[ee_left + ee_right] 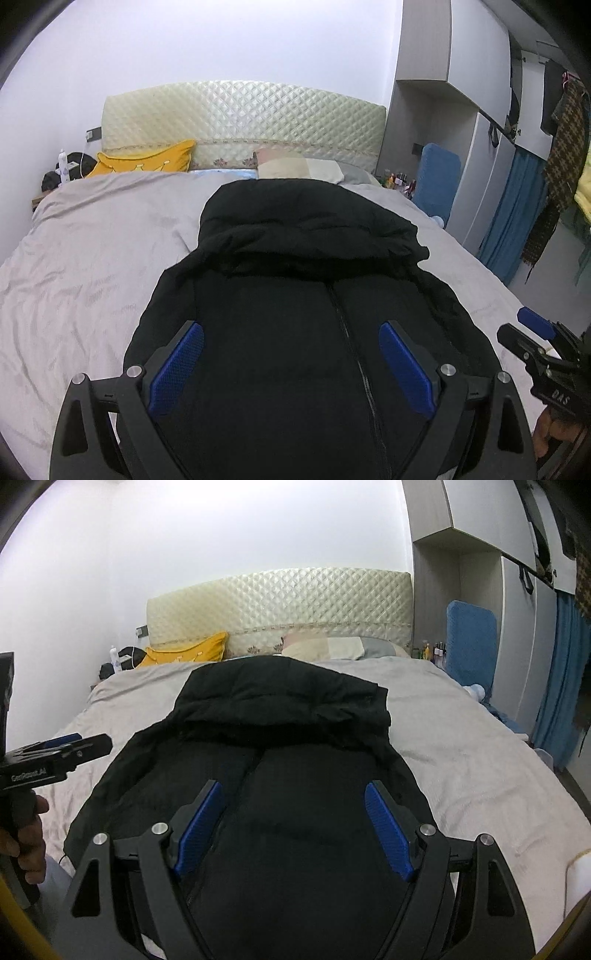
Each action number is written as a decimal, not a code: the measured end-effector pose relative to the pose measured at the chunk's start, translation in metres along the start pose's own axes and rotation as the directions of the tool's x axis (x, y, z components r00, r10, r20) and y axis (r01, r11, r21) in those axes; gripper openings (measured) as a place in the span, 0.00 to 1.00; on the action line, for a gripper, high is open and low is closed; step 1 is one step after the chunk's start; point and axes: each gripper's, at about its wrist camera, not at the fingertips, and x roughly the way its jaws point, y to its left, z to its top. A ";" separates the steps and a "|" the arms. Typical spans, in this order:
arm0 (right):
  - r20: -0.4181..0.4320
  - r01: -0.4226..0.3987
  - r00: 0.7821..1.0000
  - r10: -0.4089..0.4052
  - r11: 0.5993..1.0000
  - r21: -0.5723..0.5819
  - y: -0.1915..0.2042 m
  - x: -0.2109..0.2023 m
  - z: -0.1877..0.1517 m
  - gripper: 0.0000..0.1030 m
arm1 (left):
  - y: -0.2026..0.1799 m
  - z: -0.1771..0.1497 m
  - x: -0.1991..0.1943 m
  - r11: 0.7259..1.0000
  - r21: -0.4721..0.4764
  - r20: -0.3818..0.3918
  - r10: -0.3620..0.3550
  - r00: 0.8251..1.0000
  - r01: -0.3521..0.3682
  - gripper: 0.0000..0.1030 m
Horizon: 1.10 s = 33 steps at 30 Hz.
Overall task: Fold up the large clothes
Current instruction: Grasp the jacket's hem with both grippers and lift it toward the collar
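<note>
Black padded hooded jacket (288, 314) lies zip-up on the grey-sheeted bed (85, 258). Left gripper (291, 354) and right gripper (293, 812) hover over it, jaws apart, empty. Risk: bulky, slippery padding may slide or spring back once pinched, spoiling the fold.

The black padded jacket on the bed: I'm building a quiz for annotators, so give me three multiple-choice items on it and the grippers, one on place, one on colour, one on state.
1. Where does the black padded jacket lie?
A. On the grey bedspread
B. On the floor
C. On the wardrobe rail

2. What colour is the pillow at the quilted headboard's left end?
A. Green
B. Yellow
C. Red

3. How do the left gripper and right gripper stand?
A. Both shut on the jacket
B. One open, one shut
C. Both open

Answers: 1 A, the bedspread shows around the jacket; 2 B, it is plainly yellow; 3 C, each view shows blue pads wide apart, holding nothing.
</note>
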 end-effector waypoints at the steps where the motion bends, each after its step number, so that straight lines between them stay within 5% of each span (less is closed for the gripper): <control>1: -0.007 0.004 1.000 -0.004 1.000 0.000 -0.001 0.000 0.000 0.77 | 0.003 -0.001 0.000 1.000 -0.004 -0.006 -0.001 1.000 0.001 0.93; 8: -0.168 -0.071 0.983 0.072 0.997 0.011 -0.027 0.015 0.002 0.77 | 0.041 -0.007 0.006 0.999 -0.034 -0.126 0.010 0.992 -0.014 0.93; 14: -0.235 -0.102 0.970 0.068 0.986 -0.134 -0.044 0.014 0.009 0.82 | 0.093 -0.009 0.019 0.995 -0.102 -0.294 -0.028 0.955 -0.002 0.93; 17: -0.344 -0.131 0.935 0.083 0.984 -0.121 -0.064 0.030 -0.001 0.82 | 0.116 -0.014 0.028 0.992 -0.116 -0.359 -0.003 0.933 -0.041 0.93; 21: -0.430 -0.126 0.891 0.144 0.989 0.071 -0.103 0.054 -0.012 0.82 | 0.142 -0.028 0.044 0.982 -0.164 -0.442 0.010 0.897 -0.091 0.93; 29: -0.471 -0.026 0.860 0.198 0.937 0.348 -0.163 0.081 -0.028 0.85 | 0.190 -0.052 0.072 0.911 -0.394 -0.527 -0.115 0.842 -0.122 0.93; 33: -0.524 0.008 0.808 0.269 0.884 0.467 -0.183 0.102 -0.049 0.85 | 0.204 -0.062 0.086 0.878 -0.461 -0.557 -0.172 0.812 -0.130 0.93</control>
